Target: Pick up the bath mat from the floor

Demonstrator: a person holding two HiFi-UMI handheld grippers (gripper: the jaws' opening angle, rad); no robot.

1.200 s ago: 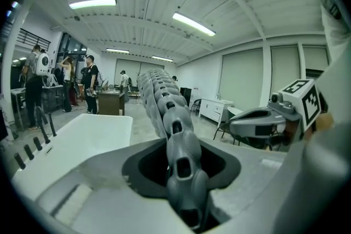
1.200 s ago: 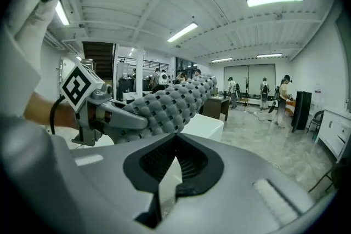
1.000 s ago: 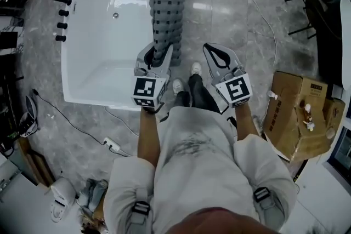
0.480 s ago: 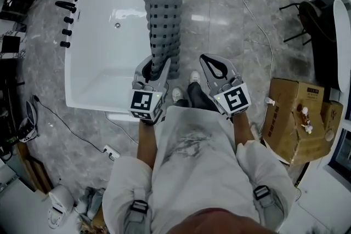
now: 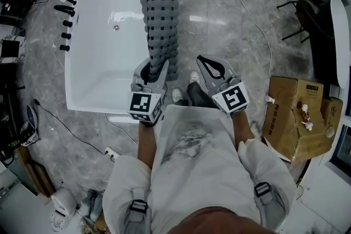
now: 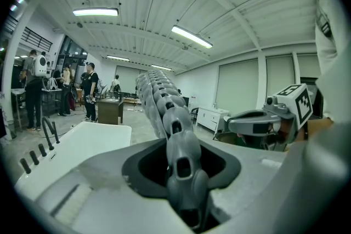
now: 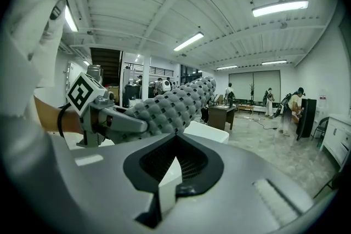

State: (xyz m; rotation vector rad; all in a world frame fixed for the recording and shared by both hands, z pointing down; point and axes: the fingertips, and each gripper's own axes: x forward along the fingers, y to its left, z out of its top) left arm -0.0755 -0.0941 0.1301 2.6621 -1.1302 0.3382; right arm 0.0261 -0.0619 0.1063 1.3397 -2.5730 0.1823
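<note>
The left hand-held gripper [image 5: 156, 69] is clamped on one end of the mat [image 5: 160, 19]. The mat juts out from it as a folded strip above the tub [image 5: 93, 82] rim. It looks clear of the floor [image 5: 236, 35], though its far end is hard to judge. The right hand-held gripper [image 5: 205, 61] is closed and empty. The pick-up seems essentially done, with only carrying it off left.

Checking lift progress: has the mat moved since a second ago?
Cannot tell: the head view itself shifted, and the mat still lies across the right rim of the tub much as before, in the left claw.
</note>
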